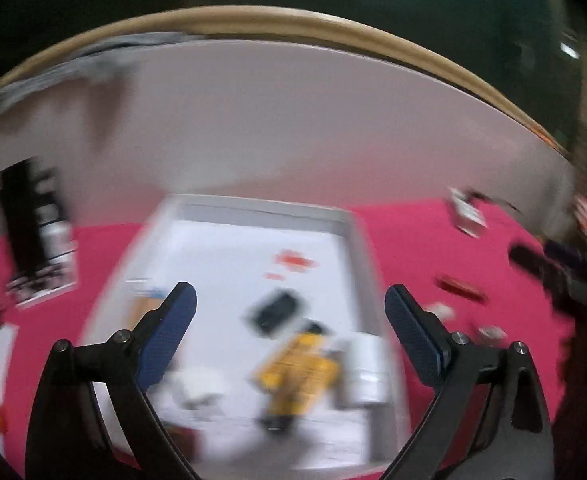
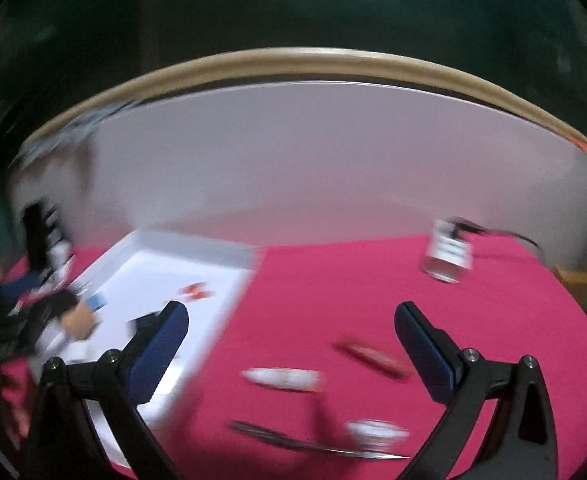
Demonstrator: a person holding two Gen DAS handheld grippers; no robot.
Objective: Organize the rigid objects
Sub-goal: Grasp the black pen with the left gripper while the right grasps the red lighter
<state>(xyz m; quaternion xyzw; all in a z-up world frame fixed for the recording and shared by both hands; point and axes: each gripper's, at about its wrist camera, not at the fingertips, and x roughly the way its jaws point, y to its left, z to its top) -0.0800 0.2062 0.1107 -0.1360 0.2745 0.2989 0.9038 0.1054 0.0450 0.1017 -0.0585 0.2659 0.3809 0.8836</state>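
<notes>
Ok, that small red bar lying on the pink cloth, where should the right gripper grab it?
Grip the red bar across its narrow middle, coming from above; it lies flat and long on the pink cloth, clear of neighbours. The right gripper is open.

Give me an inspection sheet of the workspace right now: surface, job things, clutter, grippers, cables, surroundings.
Surface: pink cloth over a pale table.
Job's things: white tray holding a yellow item and a black item; red item and white item loose on the cloth. Blur hides detail.
Clutter: black-and-white box left of the tray.
Grippers: left gripper open over the tray, empty; right gripper open, empty.
Cables: thin dark line by a small bottle, unclear.
Surroundings: dark, nothing seen.
</notes>
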